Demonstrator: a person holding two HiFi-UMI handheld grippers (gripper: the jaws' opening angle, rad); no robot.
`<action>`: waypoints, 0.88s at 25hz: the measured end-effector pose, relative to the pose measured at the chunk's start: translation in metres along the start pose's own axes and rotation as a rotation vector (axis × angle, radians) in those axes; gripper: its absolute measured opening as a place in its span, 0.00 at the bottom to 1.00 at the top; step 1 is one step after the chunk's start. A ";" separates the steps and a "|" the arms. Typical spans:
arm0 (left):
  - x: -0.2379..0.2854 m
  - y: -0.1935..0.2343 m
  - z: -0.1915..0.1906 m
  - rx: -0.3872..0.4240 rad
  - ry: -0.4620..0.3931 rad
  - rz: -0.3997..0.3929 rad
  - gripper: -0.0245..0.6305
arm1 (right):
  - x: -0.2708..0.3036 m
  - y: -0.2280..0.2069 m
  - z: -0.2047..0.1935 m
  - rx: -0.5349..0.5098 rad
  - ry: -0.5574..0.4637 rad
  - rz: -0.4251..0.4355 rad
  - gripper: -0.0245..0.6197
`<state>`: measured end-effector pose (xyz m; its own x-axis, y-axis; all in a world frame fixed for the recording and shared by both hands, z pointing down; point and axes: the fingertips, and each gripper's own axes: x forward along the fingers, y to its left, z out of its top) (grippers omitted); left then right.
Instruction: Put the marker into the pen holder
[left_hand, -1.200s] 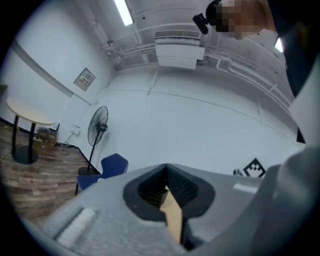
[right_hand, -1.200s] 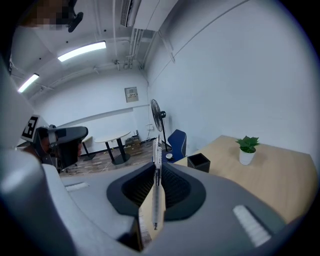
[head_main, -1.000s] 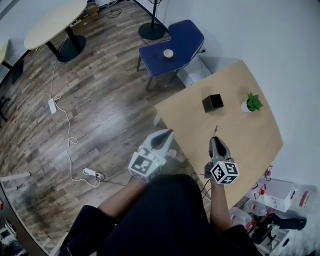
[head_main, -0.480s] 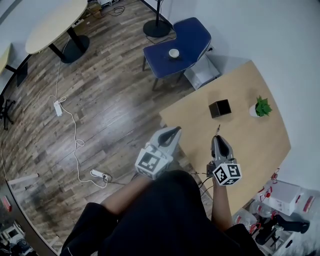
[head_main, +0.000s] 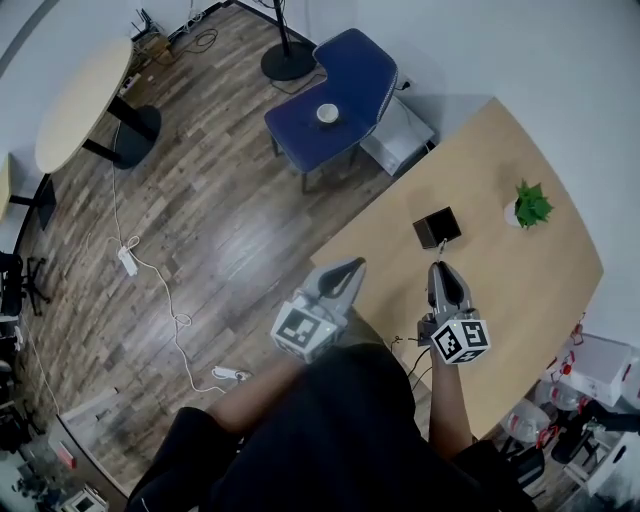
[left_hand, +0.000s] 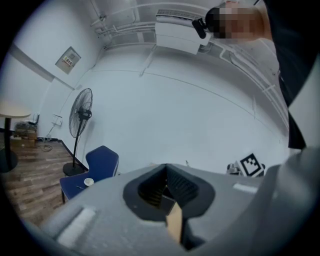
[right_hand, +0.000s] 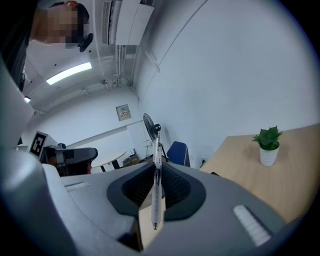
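A thin clear marker (right_hand: 157, 186) stands upright between the jaws of my right gripper (right_hand: 155, 172), which is shut on it. In the head view that right gripper (head_main: 440, 268) hovers over the light wooden table (head_main: 530, 290), with the marker's tip (head_main: 437, 250) pointing at the black square pen holder (head_main: 437, 227) just beyond it. My left gripper (head_main: 343, 274) hangs at the table's near-left edge, its jaws together and nothing in them. In the left gripper view the left gripper (left_hand: 167, 175) shows only its closed jaws.
A small potted plant (head_main: 530, 205) in a white pot stands on the table right of the holder. A blue chair (head_main: 340, 85) with a white cup (head_main: 327, 113) stands beyond the table. A cable and power strip (head_main: 128, 262) lie on the wooden floor at left.
Both grippers have moved forward over the table. The marker tip in my right gripper now lies closer to the black pen holder. The grip has not changed.
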<state>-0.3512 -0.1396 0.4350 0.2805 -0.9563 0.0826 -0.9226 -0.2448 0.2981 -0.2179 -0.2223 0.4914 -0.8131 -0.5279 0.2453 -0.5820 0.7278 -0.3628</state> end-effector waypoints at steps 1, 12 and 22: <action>0.012 0.002 0.000 0.003 0.014 -0.011 0.04 | 0.004 -0.010 0.003 0.010 -0.009 -0.012 0.11; 0.114 0.016 -0.024 0.019 0.138 -0.094 0.04 | 0.045 -0.099 0.007 0.099 -0.059 -0.116 0.11; 0.142 0.030 -0.026 -0.033 0.138 -0.150 0.04 | 0.075 -0.124 0.020 0.154 -0.117 -0.181 0.11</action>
<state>-0.3319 -0.2786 0.4799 0.4494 -0.8782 0.1637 -0.8594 -0.3749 0.3477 -0.2065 -0.3612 0.5365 -0.6838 -0.6969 0.2162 -0.7015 0.5463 -0.4577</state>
